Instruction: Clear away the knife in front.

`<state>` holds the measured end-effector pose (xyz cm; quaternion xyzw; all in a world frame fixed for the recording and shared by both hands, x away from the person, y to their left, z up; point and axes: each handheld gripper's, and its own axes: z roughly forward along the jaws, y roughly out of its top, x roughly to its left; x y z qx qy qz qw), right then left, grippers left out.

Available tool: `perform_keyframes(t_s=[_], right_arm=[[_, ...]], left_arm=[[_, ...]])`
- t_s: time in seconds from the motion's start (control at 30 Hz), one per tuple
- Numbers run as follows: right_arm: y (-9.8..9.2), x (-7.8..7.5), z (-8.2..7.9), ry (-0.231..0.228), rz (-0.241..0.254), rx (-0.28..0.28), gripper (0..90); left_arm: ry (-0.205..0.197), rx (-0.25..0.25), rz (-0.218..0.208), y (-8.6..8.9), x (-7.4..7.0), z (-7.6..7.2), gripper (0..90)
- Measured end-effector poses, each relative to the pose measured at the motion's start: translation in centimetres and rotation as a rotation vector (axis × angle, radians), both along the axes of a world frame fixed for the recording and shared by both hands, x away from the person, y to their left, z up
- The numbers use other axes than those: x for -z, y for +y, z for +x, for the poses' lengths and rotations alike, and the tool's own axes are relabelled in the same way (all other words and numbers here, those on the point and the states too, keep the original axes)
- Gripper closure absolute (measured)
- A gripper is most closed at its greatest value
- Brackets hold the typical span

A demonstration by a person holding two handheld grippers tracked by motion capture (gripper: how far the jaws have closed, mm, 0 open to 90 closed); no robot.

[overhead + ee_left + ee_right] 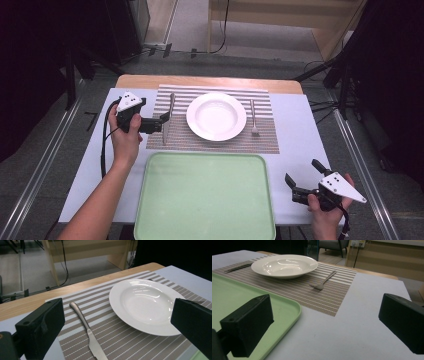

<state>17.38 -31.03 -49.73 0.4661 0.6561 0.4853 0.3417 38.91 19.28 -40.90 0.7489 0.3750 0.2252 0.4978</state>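
Knife (pixel 168 117) on striped placemat (pixel 220 137), grey floor (pixel 45 150)

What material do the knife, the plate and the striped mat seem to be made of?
The knife looks like brushed steel: grey, with a dull sheen and a serrated edge. The plate seems to be glazed ceramic, white with bright glossy reflections, though hard plastic is possible. The striped mat appears to be woven vinyl or fabric, since a fine mesh texture shows and it is matte.

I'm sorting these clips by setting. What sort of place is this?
Probably a lab or studio rigged as a dining spot, not a home: a table set with placemat, plate, knife and fork, with dark stands and floor cables around.
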Motion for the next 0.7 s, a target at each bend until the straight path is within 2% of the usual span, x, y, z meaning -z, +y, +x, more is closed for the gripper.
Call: perform_keyframes(t_s=[0.23,0.37,0.5,0.7], right_arm=[[0.1,0.0,0.0,0.004,-0.001,-0.001,0.0],[0.1,0.1,0.0,0.005,0.001,-0.002,0.0],[0.1,0.1,0.1,0.005,0.004,-0.003,0.0],[0.1,0.1,0.1,0.009,0.003,-0.004,0.0]], left_arm=[[0.045,-0.008,0.007,-0.2,0.5,1.9,0.0],[0.055,-0.015,0.012,-0.4,0.5,2.4,0.0],[0.082,-0.007,0.021,-0.6,0.8,3.2,0.0],[0.122,-0.006,0.055,-1.0,1.2,4.3,0.0]])
